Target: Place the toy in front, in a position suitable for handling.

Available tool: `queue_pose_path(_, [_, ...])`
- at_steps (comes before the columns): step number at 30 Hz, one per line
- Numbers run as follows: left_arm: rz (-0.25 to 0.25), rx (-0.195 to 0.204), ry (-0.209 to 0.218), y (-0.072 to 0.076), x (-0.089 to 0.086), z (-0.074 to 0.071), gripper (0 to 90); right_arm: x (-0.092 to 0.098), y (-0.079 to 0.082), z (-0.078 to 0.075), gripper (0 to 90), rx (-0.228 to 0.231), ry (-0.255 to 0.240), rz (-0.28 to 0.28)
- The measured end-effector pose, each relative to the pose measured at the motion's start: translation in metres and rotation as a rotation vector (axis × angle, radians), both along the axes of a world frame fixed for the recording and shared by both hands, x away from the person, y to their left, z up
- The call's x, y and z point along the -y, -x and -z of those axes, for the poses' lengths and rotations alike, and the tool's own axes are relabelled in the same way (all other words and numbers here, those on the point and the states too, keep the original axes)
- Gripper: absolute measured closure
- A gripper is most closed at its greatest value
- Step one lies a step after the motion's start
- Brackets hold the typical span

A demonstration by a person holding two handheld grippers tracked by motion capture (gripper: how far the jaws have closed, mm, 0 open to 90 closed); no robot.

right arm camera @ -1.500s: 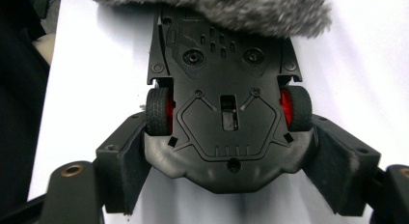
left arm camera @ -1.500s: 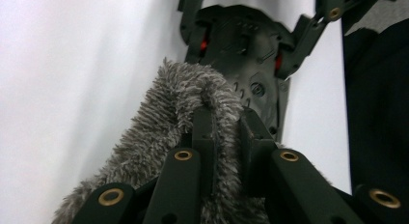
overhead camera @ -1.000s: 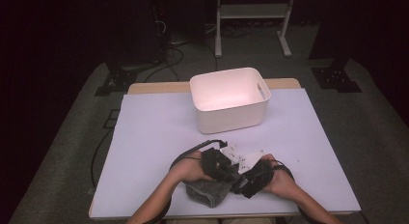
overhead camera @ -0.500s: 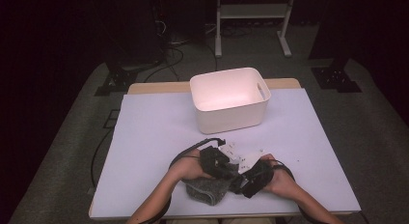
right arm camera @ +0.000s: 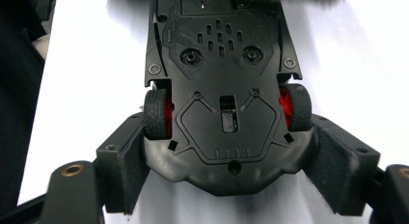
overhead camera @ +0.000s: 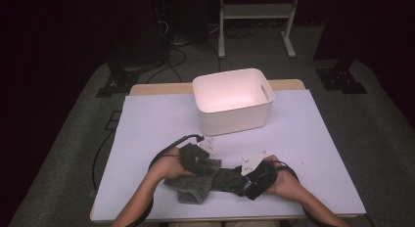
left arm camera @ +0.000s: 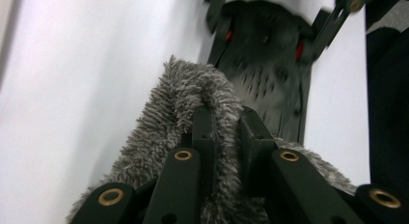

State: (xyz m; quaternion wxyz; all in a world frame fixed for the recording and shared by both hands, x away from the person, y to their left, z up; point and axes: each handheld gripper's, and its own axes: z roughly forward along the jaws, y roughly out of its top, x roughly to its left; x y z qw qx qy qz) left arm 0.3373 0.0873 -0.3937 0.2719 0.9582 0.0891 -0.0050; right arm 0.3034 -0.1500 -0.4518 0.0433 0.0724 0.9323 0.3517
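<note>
A black toy car (right arm camera: 219, 64) with red wheel hubs is held belly-up, and my right gripper (right arm camera: 231, 156) is shut on its rear, one pad pressed on each side. In the high view the toy car (overhead camera: 226, 180) lies near the table's front edge, between my right gripper (overhead camera: 250, 180) and my left gripper (overhead camera: 195, 161). My left gripper (left arm camera: 226, 118) is shut on a fold of a fluffy grey cloth (left arm camera: 193, 93), with the toy car's underside (left arm camera: 270, 64) just beyond it. The rest of the cloth (overhead camera: 193, 187) drapes onto the table.
A white plastic bin (overhead camera: 232, 100) with handle cut-outs stands at the back middle of the white-topped table (overhead camera: 147, 124). Black cables trail from both grippers. Dark floor and a metal stand lie beyond the table's far edge.
My left gripper has slid to the left with the grey cloth in it, drawing the cloth along the toy car. The right gripper and the car have stayed put.
</note>
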Motion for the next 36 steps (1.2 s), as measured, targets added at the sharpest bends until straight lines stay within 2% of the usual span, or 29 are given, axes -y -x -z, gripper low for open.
queue_pose_path(3, [-0.025,-0.008,0.006,0.000,-0.011,0.000,79.9,0.000,-0.001,0.000,22.4,-0.007,0.000,-0.001])
queue_pose_path(7, [-0.008,-0.016,0.014,0.000,-0.006,0.002,80.0,-0.001,-0.002,-0.002,22.4,0.005,0.001,-0.010])
queue_pose_path(16, [0.111,-0.017,0.026,0.003,0.049,0.005,80.0,-0.002,-0.003,-0.001,22.4,-0.004,-0.005,0.001])
queue_pose_path(21, [0.123,-0.025,0.032,-0.001,0.065,0.008,80.0,-0.001,-0.004,0.002,22.5,-0.018,-0.002,0.002])
queue_pose_path(25, [0.114,-0.019,0.017,-0.004,0.059,0.005,80.0,0.000,-0.003,0.002,22.6,-0.019,-0.006,0.004])
queue_pose_path(29, [0.077,-0.010,0.010,-0.004,0.039,0.002,79.9,0.000,-0.004,0.002,22.5,-0.013,-0.007,-0.002])
queue_pose_path(32, [0.046,-0.019,0.024,-0.006,0.026,0.002,79.9,0.000,-0.005,0.002,22.5,-0.017,-0.007,-0.003])
queue_pose_path(34, [0.046,-0.027,0.031,-0.006,0.024,0.002,80.0,0.000,-0.006,0.002,22.5,-0.017,-0.006,-0.007])
queue_pose_path(36, [0.064,-0.032,0.032,-0.005,0.031,0.003,80.0,-0.001,-0.005,0.002,22.4,-0.010,-0.002,-0.009])
